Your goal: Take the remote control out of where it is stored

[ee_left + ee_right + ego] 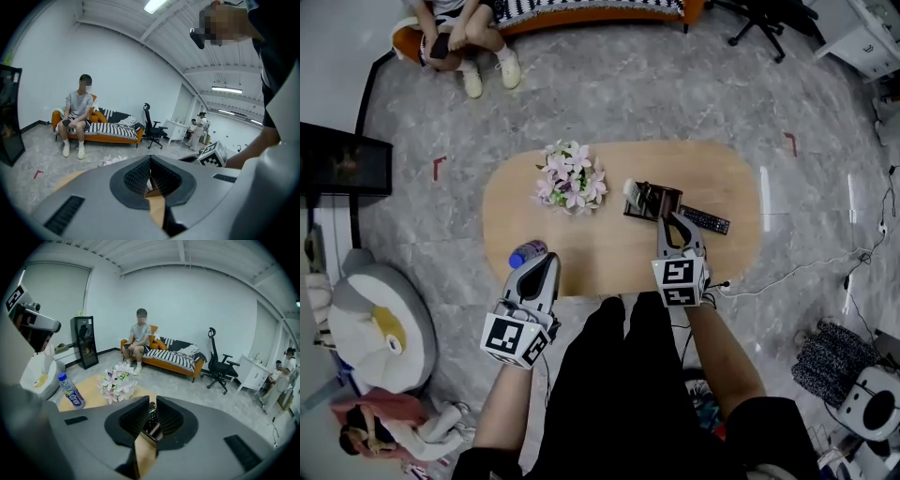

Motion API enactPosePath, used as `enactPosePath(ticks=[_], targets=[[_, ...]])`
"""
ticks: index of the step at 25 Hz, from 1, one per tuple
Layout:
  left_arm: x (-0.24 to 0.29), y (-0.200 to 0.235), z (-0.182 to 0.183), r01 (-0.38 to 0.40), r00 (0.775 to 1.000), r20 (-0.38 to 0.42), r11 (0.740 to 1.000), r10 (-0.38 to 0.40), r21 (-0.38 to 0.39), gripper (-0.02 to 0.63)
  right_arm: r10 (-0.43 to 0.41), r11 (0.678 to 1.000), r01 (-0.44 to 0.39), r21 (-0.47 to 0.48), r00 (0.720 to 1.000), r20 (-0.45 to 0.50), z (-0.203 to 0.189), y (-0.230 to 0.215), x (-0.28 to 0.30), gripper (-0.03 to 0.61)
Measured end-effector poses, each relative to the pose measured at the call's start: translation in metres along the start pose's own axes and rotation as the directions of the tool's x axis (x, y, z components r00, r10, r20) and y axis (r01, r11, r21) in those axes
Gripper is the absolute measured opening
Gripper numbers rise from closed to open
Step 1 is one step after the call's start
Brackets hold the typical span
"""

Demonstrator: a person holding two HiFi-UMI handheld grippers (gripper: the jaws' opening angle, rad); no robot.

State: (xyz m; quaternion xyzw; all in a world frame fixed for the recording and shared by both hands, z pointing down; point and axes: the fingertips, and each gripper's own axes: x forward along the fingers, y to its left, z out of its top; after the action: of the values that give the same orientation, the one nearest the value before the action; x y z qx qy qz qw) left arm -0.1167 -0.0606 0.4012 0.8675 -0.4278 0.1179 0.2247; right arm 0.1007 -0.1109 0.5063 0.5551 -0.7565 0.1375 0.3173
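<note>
A dark brown holder (654,201) stands on the oval wooden table (609,251), with a light remote (632,192) sticking up at its left end. My right gripper (673,219) has its tips at the holder's near right corner. In the right gripper view a black remote control (150,414) fills the narrow gap between the pads, above the holder's brown edge (145,435); the right gripper (151,414) is shut on it. A second black remote (707,222) lies flat just right of the tips. My left gripper (546,262) hovers shut and empty at the table's near edge.
A bunch of pink and white flowers (571,176) sits mid-table, left of the holder. A small bottle (528,253) lies beside my left gripper. A person sits on an orange sofa (174,360) beyond the table, with an office chair (218,367) to the right.
</note>
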Motion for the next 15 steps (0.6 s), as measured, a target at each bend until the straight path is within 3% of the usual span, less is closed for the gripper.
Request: enactPosePath(ticks=[3, 6, 15], targets=[[-0.005, 0.011, -0.009, -0.016, 1.0, -0.017, 1.0, 0.015, -0.014, 0.008, -0.003, 1.0, 0.004, 0.011, 0.999, -0.036, -0.011, 0.006, 0.025, 0.037], [-0.008, 0.021, -0.017, -0.028, 0.999, -0.035, 0.999, 0.028, -0.018, 0.008, -0.007, 1.0, 0.007, 0.001, 0.997, -0.083, -0.026, 0.011, 0.055, 0.095], [-0.015, 0.047, -0.04, -0.064, 0.995, -0.077, 0.996, 0.06, -0.055, 0.008, -0.066, 0.997, 0.057, -0.052, 0.979, -0.193, -0.072, 0.022, 0.125, 0.138]])
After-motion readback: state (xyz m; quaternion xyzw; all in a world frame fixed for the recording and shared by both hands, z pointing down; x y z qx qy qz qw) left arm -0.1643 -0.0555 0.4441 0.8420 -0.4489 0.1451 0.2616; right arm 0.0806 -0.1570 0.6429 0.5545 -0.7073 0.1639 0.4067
